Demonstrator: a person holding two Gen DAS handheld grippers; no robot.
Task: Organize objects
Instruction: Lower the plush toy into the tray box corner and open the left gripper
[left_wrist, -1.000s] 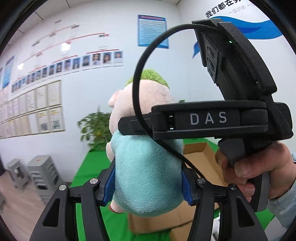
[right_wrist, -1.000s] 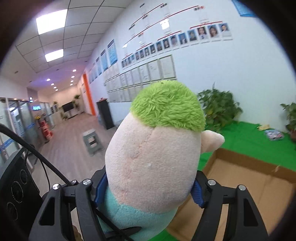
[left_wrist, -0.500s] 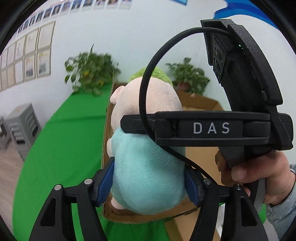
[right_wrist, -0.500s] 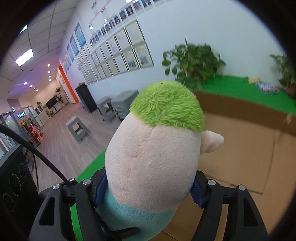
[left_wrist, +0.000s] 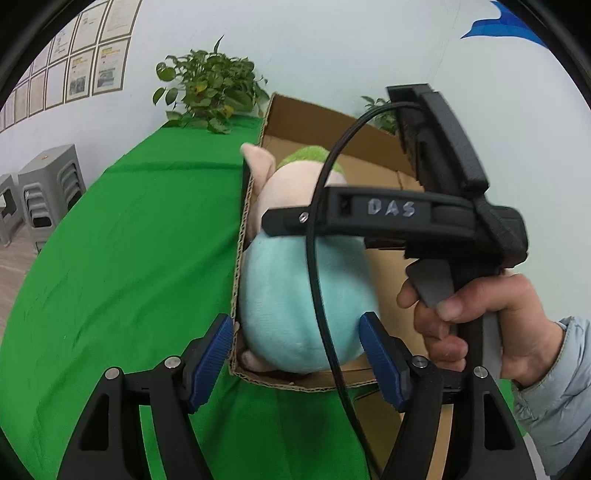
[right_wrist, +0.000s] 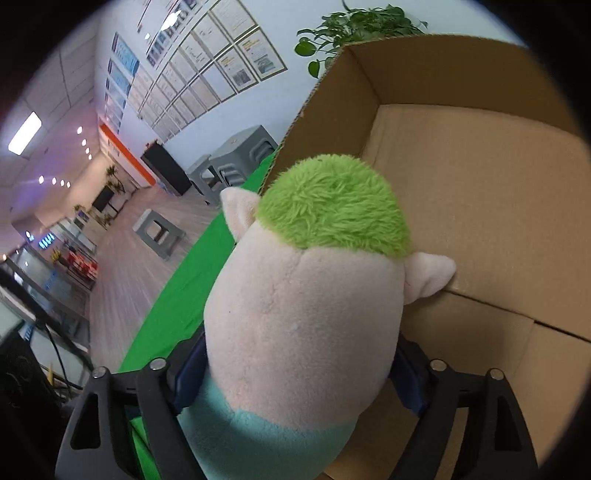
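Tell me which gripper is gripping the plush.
The right gripper: it clamps the plush from both sides. The left gripper is open, not touching it.

The only legible lettering is "DAS", in pale capitals (slightly blurred) on the black body of the right gripper (left_wrist: 391, 208) seen from the left wrist view, while the framed wall papers (right_wrist: 236, 55) carry print too small to read.
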